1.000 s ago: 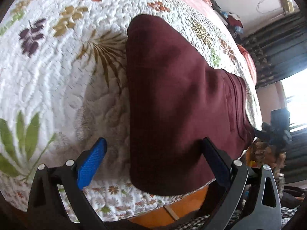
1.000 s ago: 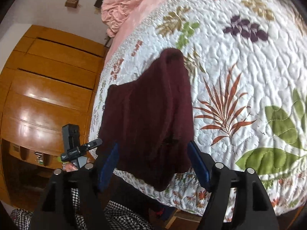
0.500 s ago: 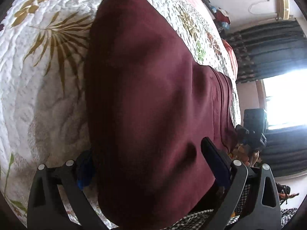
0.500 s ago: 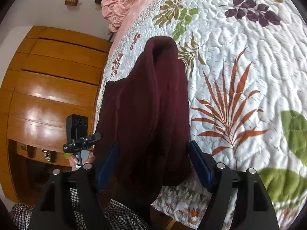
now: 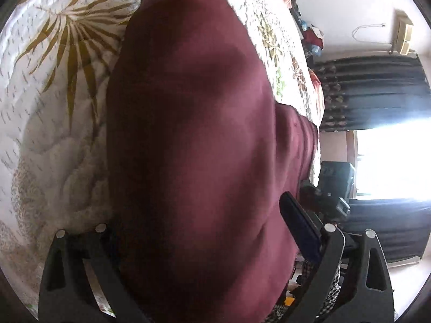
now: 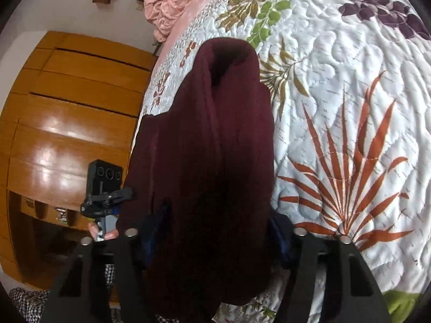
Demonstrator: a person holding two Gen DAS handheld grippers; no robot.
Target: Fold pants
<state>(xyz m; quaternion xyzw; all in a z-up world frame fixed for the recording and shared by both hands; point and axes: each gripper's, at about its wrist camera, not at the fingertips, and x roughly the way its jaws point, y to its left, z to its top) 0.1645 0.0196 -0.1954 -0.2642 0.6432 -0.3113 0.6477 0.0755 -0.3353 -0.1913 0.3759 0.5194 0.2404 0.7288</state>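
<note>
At the far left of the left wrist view, the quilted bedspread showed white with an olive palm-leaf print. The maroon pants lay along it from the far end of the bed toward the camera, filling the centre of the frame and spilling over the near edge. The left gripper stood with its jaws spread wide and the cloth bulging between them; its left finger was largely buried under fabric, while the blue pad of its right finger stood clear beside the cloth. No pinch on the fabric could be confirmed. To the right, past the pants, the other gripper's black body was seen against dark curtains and a bright window.

In the right wrist view, a wooden wardrobe occupied the left side. In front of it the left gripper's camera housing appeared, with the person's fingers beneath. The pants ran up the bed's left edge as a folded, layered bundle with a rounded far end. The right gripper was likewise spread wide, straddling the near part of the bundle, both blue pads partly hidden by cloth. The bedspread, printed with rust-red fronds and purple leaves, lay to the right. Pink bedding was bunched at the head of the bed.
</note>
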